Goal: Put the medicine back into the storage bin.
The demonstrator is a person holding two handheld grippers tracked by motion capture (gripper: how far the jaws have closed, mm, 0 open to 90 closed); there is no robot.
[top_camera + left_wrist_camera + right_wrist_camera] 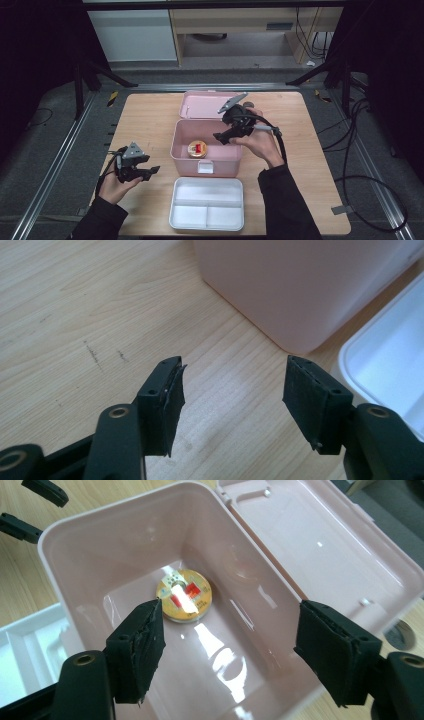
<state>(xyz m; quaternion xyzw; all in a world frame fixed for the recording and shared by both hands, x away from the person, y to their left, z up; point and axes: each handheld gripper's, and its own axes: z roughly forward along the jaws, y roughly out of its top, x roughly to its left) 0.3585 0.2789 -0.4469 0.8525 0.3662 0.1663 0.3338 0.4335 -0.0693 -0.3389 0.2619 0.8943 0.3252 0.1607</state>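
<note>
While the left hand-held gripper (150, 170) is idling agape on the tabletop (150, 120), the right hand-held gripper (227, 652), jaws apart, is hovering directly above the round tin (184, 595) inside the pink box (125, 535).

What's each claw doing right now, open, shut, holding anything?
Left claw: open, empty, over the table beside the pink box.
Right claw: open, empty, above the box, tin below.
</note>
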